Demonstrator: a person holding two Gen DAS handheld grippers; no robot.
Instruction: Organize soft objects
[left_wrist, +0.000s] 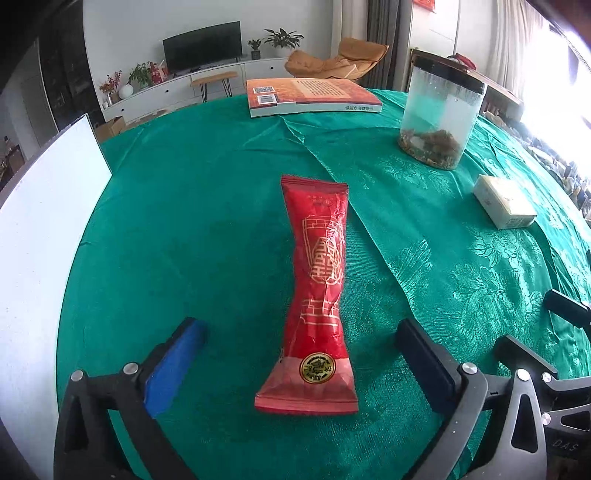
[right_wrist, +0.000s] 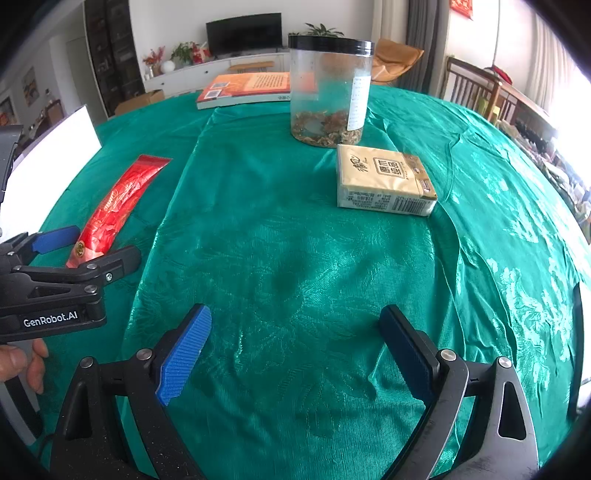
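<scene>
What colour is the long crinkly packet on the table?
The long packet is red with gold patterns and a round gold seal near one end. The left wrist view shows it best.

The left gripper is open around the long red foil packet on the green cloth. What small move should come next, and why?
Probably lower the left gripper a little and close it on the long red foil packet. Its fingers stand open on either side of the packet's near end without touching it, and the packet lies flat on the green tablecloth.

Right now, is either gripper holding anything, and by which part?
Nothing is held. The left gripper is open, straddling the near end of the long red foil packet without clamping it. The right gripper is open over bare cloth.
</scene>
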